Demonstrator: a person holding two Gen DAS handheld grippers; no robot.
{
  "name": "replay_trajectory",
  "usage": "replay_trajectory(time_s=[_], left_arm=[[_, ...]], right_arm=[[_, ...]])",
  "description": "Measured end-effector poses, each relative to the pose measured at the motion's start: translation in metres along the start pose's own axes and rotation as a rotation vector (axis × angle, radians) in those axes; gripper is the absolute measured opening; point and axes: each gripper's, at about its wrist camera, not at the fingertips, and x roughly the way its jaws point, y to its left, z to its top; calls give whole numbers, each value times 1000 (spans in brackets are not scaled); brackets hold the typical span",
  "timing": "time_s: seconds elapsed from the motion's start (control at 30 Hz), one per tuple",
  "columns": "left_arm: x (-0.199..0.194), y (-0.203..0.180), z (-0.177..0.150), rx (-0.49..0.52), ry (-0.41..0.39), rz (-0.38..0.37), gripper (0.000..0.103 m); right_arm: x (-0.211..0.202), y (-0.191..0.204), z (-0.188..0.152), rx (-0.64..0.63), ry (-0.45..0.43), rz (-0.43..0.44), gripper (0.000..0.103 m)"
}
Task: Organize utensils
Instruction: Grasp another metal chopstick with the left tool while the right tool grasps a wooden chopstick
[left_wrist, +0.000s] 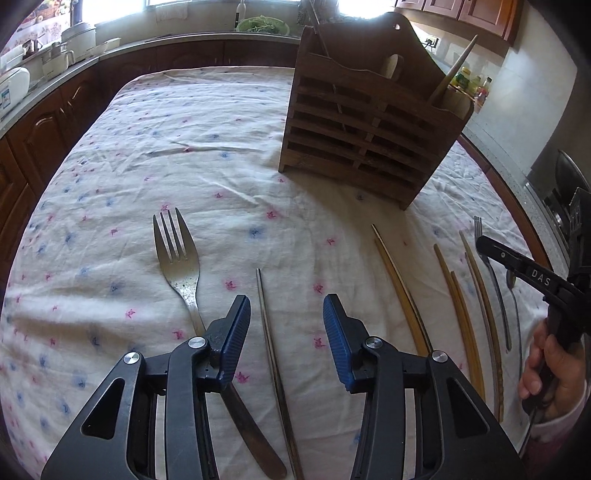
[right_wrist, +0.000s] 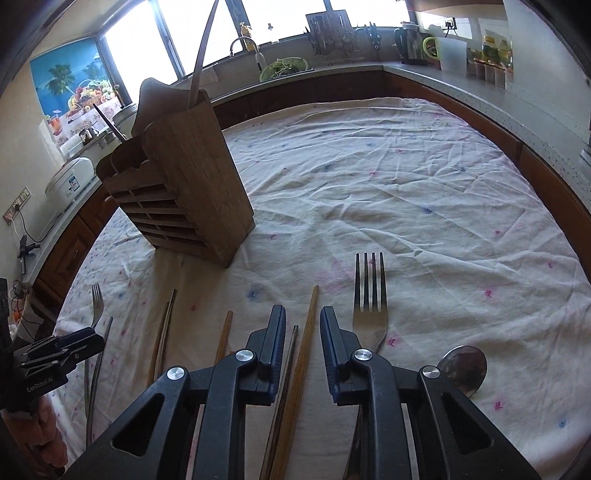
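Utensils lie in a row on the flowered tablecloth (left_wrist: 207, 155). My left gripper (left_wrist: 285, 306) hangs open over a metal chopstick (left_wrist: 271, 347), which lies between its jaws untouched. A fork (left_wrist: 177, 258) lies just left of it. My right gripper (right_wrist: 303, 314) is open, its jaws standing narrowly either side of a wooden chopstick (right_wrist: 311, 325) without pressing it. A darker chopstick (right_wrist: 290, 354) lies beside that one. A fork (right_wrist: 369, 306) and a spoon (right_wrist: 463, 369) lie to the right. The wooden utensil holder (left_wrist: 365, 122) (right_wrist: 184, 184) stands upright behind the row.
More wooden chopsticks (left_wrist: 402, 291) and a slim fork (left_wrist: 493, 280) lie towards the right in the left wrist view. The holder has a wooden handle (left_wrist: 454, 70) standing in it. Kitchen counters (right_wrist: 461, 88) with pots, a kettle and bottles ring the table. A hand (left_wrist: 554, 369) grips the right tool.
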Motion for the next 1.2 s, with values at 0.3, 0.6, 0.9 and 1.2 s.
replay_trajectory(time_s=[0.3, 0.6, 0.9, 1.2], left_arm=[[15, -11, 3, 86, 11, 71, 35], [18, -21, 1, 157, -7, 104, 18], [12, -20, 4, 133, -10, 61, 3], [-36, -20, 9, 91, -97, -39, 3]], right_arm=[[27, 1, 4, -34, 62, -25, 20], [29, 5, 6, -68, 55, -64, 9], [16, -7, 9, 27, 22, 0, 5], [-38, 4, 16, 30, -92, 62, 5]])
